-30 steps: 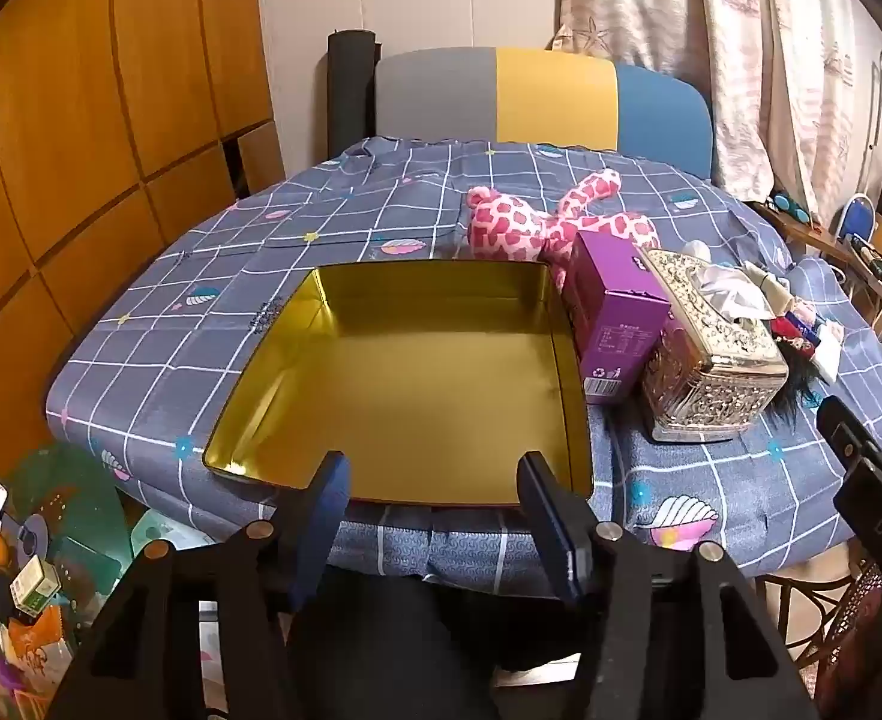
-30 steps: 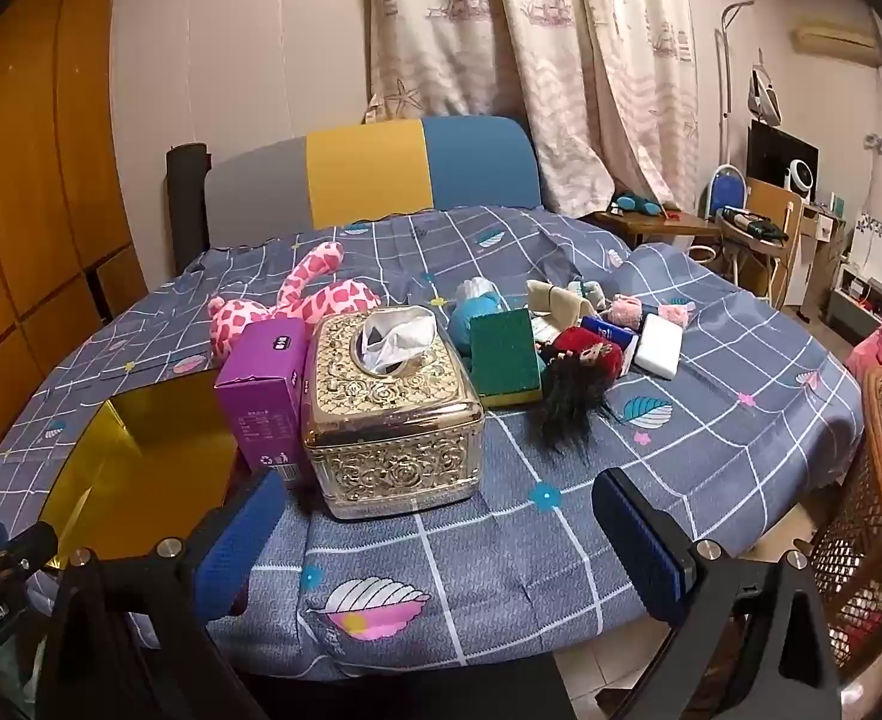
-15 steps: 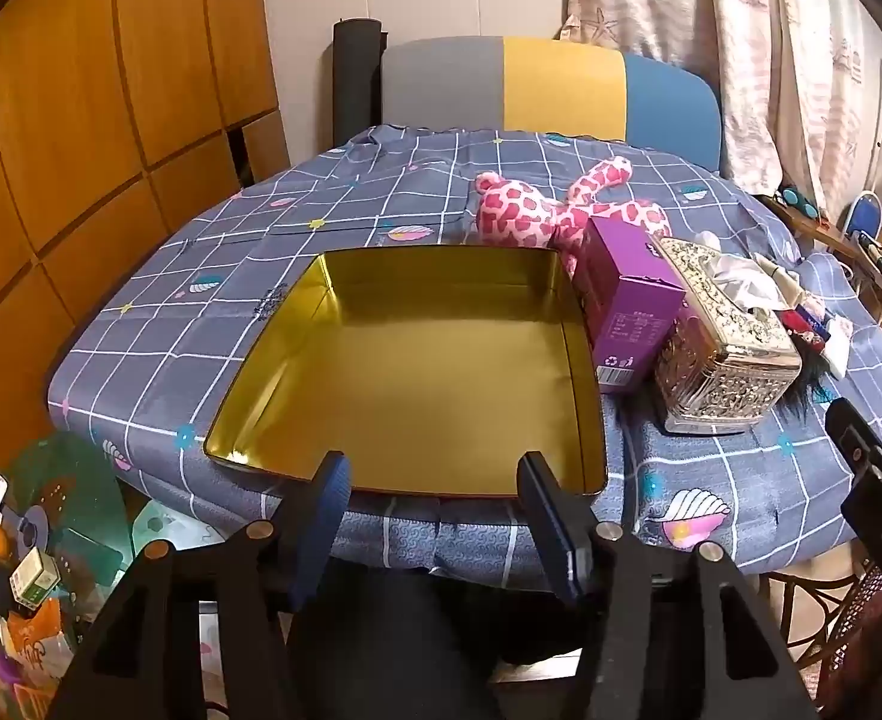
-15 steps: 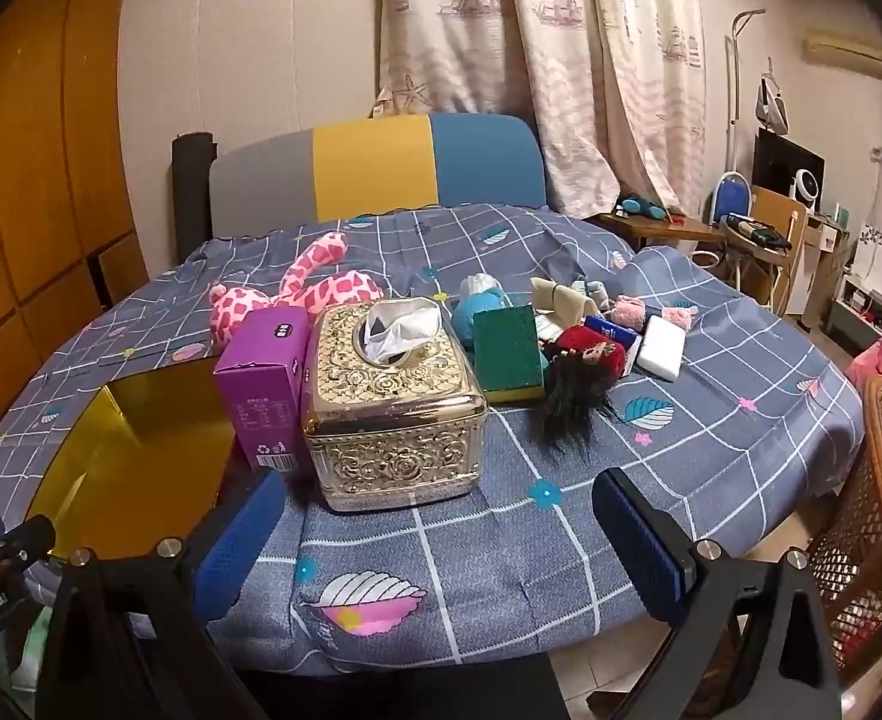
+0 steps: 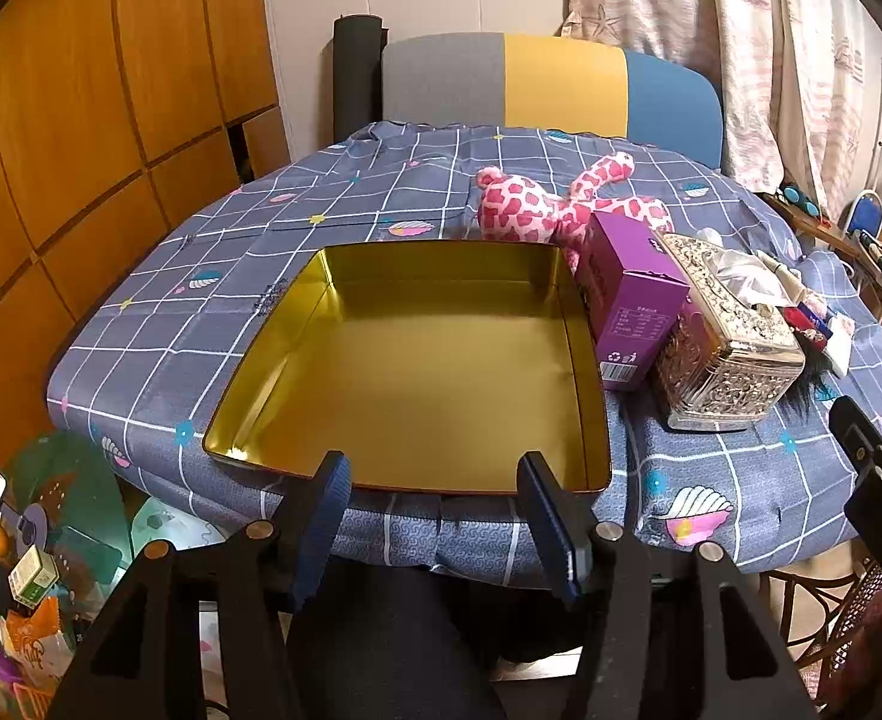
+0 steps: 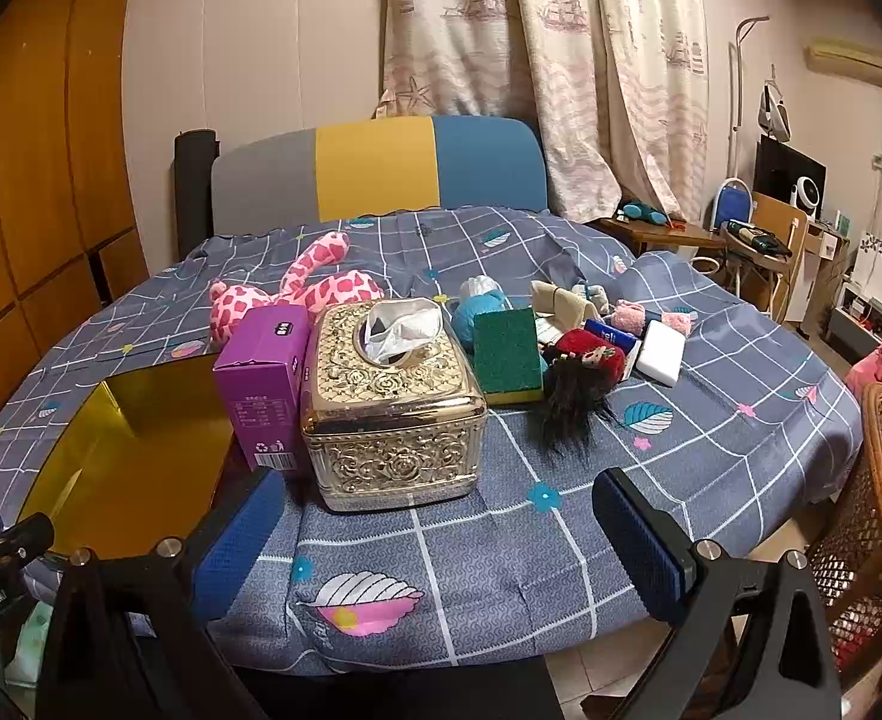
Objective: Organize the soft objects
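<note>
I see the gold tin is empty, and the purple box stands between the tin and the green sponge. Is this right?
Not quite. The gold tin is empty, but the purple box stands between the tin and the gold tissue box, not the green sponge, which is beyond the tissue box. The right wrist view shows this.

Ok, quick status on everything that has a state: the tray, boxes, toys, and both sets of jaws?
gold tray: empty, flat on the table
purple box: upright, closed, between tray and tissue box
tissue box: upright, tissue sticking out of the top
pink plush: lying behind the purple box
left gripper: jaws open, holding nothing
right gripper: jaws open, holding nothing
</note>
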